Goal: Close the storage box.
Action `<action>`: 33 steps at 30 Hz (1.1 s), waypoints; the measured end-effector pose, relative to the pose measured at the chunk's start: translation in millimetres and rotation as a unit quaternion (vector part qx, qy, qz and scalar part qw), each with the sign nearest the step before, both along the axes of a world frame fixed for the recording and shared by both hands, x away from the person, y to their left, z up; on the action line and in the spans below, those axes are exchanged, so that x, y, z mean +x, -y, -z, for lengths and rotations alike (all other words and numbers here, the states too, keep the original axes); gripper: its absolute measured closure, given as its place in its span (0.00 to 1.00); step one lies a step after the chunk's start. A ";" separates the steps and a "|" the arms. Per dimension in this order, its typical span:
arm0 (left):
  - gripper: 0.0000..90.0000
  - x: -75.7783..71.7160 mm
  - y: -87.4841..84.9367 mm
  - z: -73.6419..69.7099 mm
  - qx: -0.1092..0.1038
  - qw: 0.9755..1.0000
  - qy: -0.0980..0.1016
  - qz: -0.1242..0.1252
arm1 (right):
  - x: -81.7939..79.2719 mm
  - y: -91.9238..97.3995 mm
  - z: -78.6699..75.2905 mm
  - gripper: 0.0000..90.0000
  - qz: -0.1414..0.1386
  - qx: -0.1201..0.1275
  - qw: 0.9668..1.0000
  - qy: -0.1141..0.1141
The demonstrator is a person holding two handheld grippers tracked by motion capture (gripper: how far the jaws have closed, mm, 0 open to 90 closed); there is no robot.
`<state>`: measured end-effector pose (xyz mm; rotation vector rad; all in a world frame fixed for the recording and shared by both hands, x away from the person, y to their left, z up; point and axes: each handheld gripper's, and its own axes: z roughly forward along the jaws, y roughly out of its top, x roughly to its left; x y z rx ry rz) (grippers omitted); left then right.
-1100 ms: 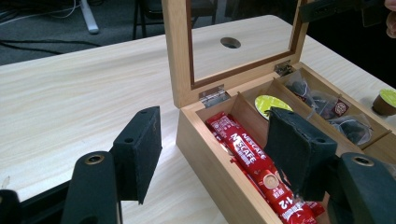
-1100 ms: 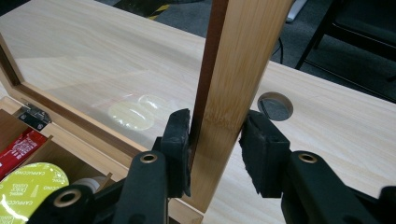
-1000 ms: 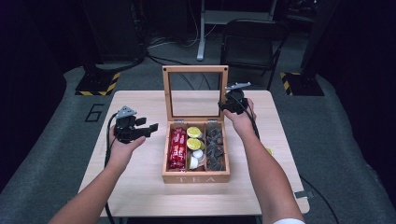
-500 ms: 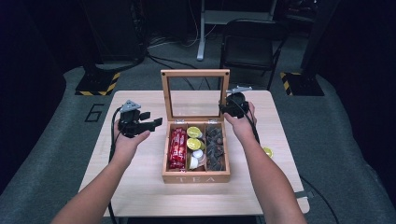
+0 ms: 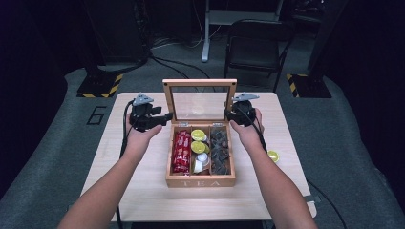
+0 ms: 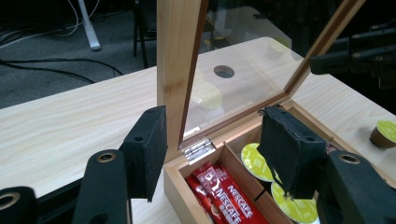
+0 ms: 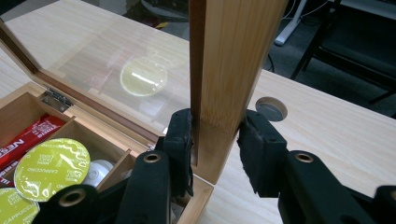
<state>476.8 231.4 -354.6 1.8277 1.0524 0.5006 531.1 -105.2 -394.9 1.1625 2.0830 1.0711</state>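
**Both claws at the lid of the tea box**

The wooden tea box (image 5: 200, 155) sits mid-tabletop (image 5: 143, 191), its glass-paned lid (image 5: 199, 99) standing upright at the box's 12 o'clock edge. The right claw (image 7: 215, 149) is clamped on the lid's right-hand frame post, pads pressed to both faces of the wood just above the box corner. The left claw (image 6: 215, 149) straddles the lid's left post; its jaws have just been closing, yet they are not gripping: one pad sits against or just beside the outer face, while the other hangs apart over the compartments. Inside the box, red Nescafe sticks (image 5: 181, 151) fill the 9 o'clock compartment, yellow-topped capsules (image 5: 198, 147) the middle, dark pieces (image 5: 220, 150) the 3 o'clock one. A stray capsule (image 5: 272, 155) lies on the tabletop at 3 o'clock of the box.
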 end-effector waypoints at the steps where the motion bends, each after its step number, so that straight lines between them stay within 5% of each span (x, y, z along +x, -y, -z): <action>1: 0.47 1.3 1.4 -1.1 -0.003 1.000 -0.003 0.001 | -0.9 0.0 0.2 0.72 -0.001 -0.002 1.000 0.002; 5: 0.51 4.0 4.3 -4.8 0.001 1.000 -0.005 -0.010 | -4.1 -0.7 0.8 0.72 -0.001 -0.007 1.000 0.009; 17: 0.57 9.5 6.8 -29.2 0.010 0.999 0.036 -0.032 | -10.6 -0.2 2.9 0.72 -0.002 -0.011 1.000 0.018; 33: 0.70 5.9 10.4 -38.8 0.013 0.999 0.047 -0.022 | -17.0 2.2 4.6 0.71 -0.001 0.002 1.000 0.018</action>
